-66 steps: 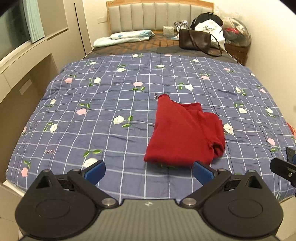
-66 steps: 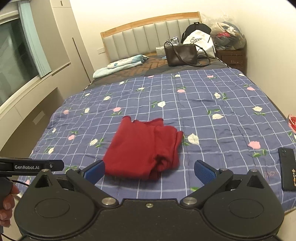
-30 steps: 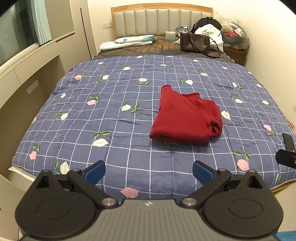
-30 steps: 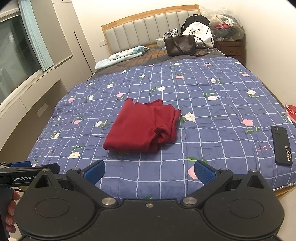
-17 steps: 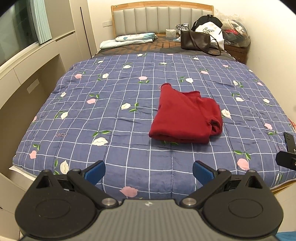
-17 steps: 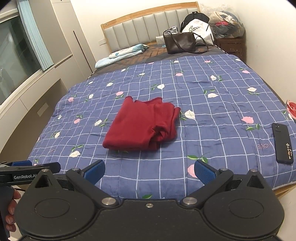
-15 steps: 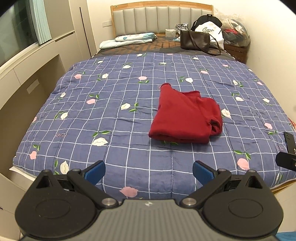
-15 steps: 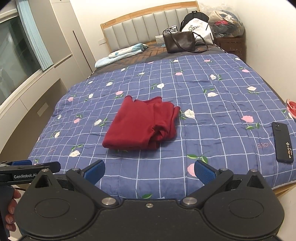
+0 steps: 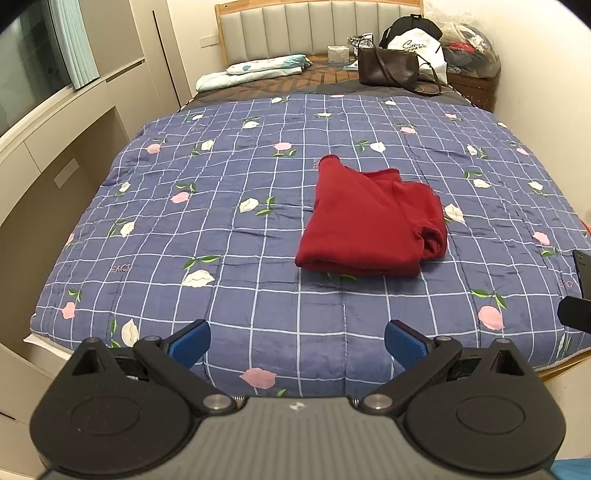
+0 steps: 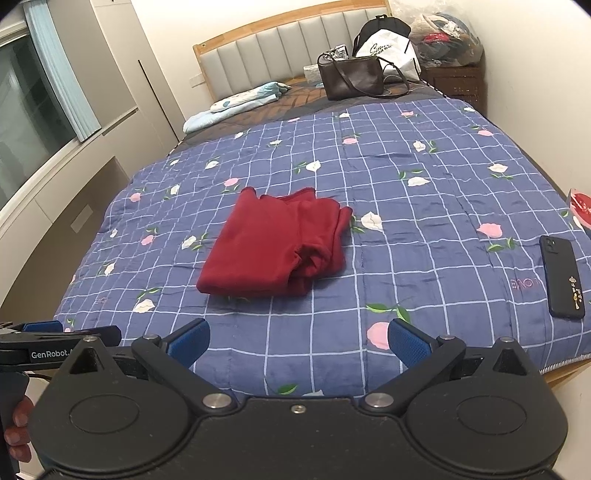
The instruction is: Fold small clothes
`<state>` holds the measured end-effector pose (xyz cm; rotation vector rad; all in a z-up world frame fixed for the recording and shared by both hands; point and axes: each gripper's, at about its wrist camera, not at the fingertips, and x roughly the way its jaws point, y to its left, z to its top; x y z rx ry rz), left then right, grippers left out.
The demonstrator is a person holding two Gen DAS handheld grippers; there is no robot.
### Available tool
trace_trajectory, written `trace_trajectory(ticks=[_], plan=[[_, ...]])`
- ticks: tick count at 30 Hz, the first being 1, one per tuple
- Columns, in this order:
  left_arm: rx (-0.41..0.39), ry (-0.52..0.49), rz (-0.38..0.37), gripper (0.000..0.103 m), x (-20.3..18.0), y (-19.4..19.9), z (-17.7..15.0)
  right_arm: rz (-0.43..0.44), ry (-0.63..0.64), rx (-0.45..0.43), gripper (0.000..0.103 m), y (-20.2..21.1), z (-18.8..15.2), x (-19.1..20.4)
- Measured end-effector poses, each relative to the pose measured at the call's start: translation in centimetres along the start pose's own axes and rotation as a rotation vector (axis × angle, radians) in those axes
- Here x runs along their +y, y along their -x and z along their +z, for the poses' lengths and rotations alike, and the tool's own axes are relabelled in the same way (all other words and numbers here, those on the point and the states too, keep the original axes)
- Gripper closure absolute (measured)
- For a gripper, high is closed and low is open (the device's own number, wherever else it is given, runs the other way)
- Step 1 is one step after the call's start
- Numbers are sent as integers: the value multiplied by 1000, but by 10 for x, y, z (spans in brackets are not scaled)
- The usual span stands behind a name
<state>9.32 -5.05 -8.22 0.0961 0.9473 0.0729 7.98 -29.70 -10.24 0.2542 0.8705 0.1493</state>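
Observation:
A red garment (image 9: 367, 223) (image 10: 273, 245) lies folded into a rough rectangle in the middle of the blue checked floral quilt (image 9: 229, 229) (image 10: 424, 206); its right end is bunched. My left gripper (image 9: 297, 341) hangs open over the foot edge of the bed, well short of the garment, with nothing between its blue pads. My right gripper (image 10: 298, 341) is open too, held back at the foot of the bed and empty. The left gripper's side also shows at the lower left of the right wrist view, with a hand (image 10: 16, 424) under it.
A black phone (image 10: 561, 280) lies on the quilt near the right foot corner. A brown handbag (image 9: 388, 68), white bag and pillows sit by the headboard (image 9: 317, 26). Cabinets (image 9: 55, 158) line the left; a wall stands right.
Both grippers have pulled back from the garment toward the foot of the bed and stayed open. The red garment has not moved.

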Motion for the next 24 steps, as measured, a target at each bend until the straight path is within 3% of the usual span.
trace_trajectory(ticks=[24], plan=[[66,-29,-7,1,-6,-32,19,-6,-33,73,1,-34,13,-7]])
